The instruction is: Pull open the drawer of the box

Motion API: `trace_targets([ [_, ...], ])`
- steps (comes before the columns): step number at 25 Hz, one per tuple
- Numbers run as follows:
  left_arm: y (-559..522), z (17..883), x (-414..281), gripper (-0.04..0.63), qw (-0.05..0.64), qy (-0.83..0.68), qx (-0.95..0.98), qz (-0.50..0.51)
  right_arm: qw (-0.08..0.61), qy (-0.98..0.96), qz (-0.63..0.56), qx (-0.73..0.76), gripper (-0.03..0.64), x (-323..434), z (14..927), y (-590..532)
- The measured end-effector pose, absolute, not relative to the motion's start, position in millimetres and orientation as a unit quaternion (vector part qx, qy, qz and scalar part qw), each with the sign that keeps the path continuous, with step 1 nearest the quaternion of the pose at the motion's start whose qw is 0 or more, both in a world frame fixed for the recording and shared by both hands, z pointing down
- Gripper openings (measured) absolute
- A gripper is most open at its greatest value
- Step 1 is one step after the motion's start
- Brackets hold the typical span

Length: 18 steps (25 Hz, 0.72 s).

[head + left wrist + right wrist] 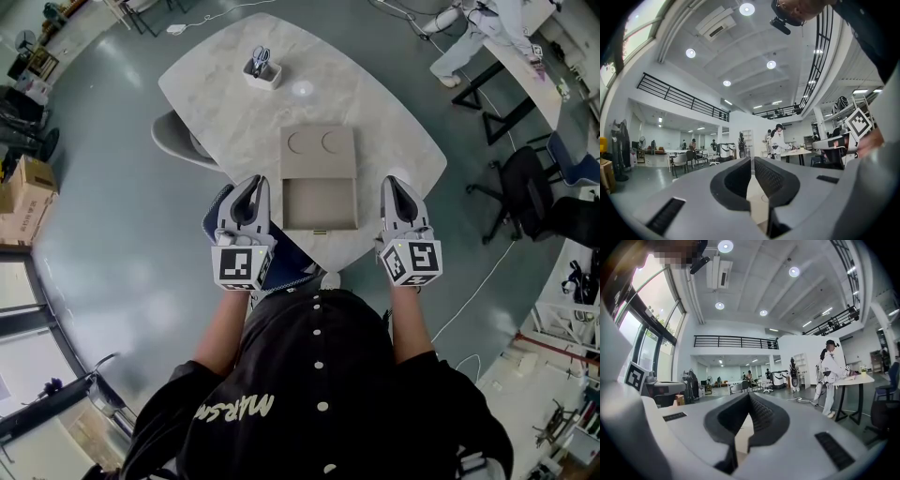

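Observation:
In the head view a flat tan box [319, 150] with two circles on its lid lies on the pale marble table [375, 103]. Its drawer [320, 203] stands pulled out toward me, empty, with a small handle [320, 231] on its near face. My left gripper [249, 190] is held just left of the drawer and my right gripper [395, 187] just right of it; neither touches it. Both are shut with nothing between the jaws. The left gripper view shows that gripper [752, 160] and the right gripper view the other [748, 397], both aimed level across the hall, the box out of sight.
A small white holder [263, 69] with scissors stands at the table's far side. A grey chair [178, 141] sits at the table's left, a blue seat [286, 258] under my left gripper. Cardboard boxes [23, 197] stand far left. A person [473, 37] and a black office chair [525, 187] are at right.

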<state>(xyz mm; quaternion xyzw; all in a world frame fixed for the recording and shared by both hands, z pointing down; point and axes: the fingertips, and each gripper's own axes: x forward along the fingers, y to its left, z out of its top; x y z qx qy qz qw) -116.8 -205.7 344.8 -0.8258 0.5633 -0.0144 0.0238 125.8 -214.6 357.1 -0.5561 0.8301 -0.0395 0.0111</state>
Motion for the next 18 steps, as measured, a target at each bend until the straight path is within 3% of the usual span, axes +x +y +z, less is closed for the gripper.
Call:
trace_targets([
  [18, -209.4, 345.8, -116.5, 0.029, 0.023, 0.562, -0.826, -0.017, 0.012, 0.831, -0.034, -0.555, -0.003, 122.2, 352.8, -221.2],
])
